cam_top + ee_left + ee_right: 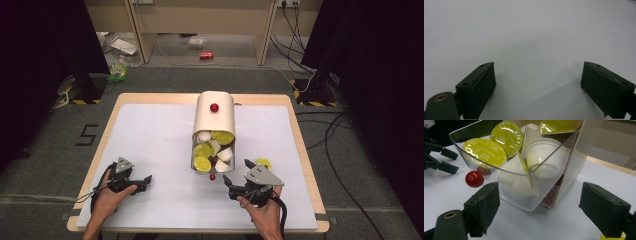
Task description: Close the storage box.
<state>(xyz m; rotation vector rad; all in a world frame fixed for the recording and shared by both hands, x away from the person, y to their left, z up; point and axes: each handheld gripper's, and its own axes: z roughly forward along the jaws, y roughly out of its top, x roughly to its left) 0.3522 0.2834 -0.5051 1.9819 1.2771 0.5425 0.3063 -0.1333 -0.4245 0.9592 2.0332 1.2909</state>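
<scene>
A cream box (214,114) with a red knob (214,107) on top lies on the white mat. At its near end a clear bin (212,156) holds several white capsules with yellow-green lids (484,150). A small red ball (474,179) sits at the bin's front edge. My right gripper (237,172) stands open just before the bin (524,202), with the bin's corner in front of its wide-apart jaws and nothing pressed between them. My left gripper (145,181) rests open on the mat at the near left, its jaws (537,70) over bare mat.
One yellow-lidded capsule (263,163) lies on the mat right of the bin, beside my right gripper. The white mat (150,145) covers a wooden table (300,145). Cables, a red can (206,55) and litter lie on the floor beyond.
</scene>
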